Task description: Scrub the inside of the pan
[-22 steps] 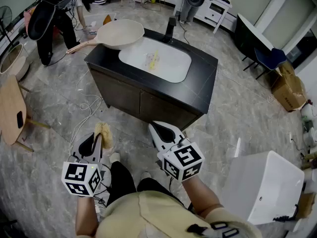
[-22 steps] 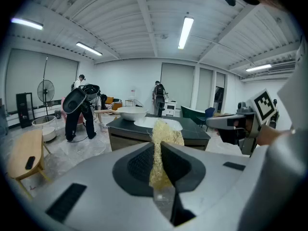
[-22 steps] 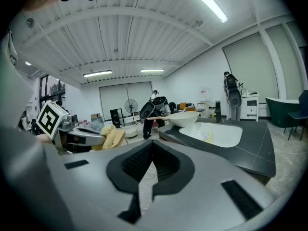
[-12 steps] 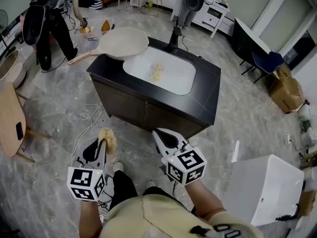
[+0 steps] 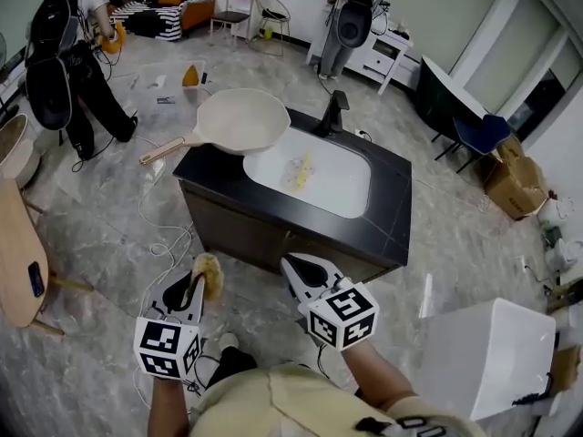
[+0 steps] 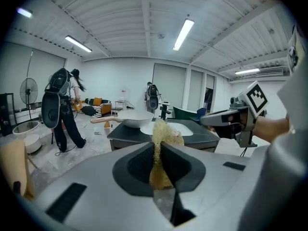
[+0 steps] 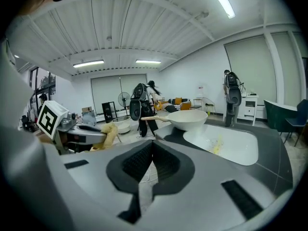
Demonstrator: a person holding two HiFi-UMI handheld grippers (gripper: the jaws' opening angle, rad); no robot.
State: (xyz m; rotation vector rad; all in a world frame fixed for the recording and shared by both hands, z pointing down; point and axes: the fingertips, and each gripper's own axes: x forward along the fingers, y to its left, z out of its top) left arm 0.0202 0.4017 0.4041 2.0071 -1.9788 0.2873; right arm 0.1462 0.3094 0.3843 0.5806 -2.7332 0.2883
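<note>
A cream pan (image 5: 239,120) with a wooden handle rests on the far left corner of the dark sink cabinet (image 5: 387,209), its handle sticking out over the floor. The pan (image 6: 134,118) shows far ahead in the left gripper view and the pan (image 7: 188,119) also in the right gripper view. My left gripper (image 5: 195,285) is shut on a yellow scrub sponge (image 5: 209,275), which sticks up between the jaws (image 6: 162,138). My right gripper (image 5: 298,267) is shut with nothing in it. Both hang in front of the cabinet, well short of the pan.
A white basin (image 5: 310,178) holds a yellow item (image 5: 300,174); a black tap (image 5: 332,111) stands behind it. A person with a backpack (image 5: 68,62) walks at the far left. A white box (image 5: 483,353) stands at my right, a wooden table (image 5: 16,258) at my left.
The cabinet and pan have shifted rightward and lower in the head view as the view turned. Both grippers keep their hold and sit slightly lower in the picture.
</note>
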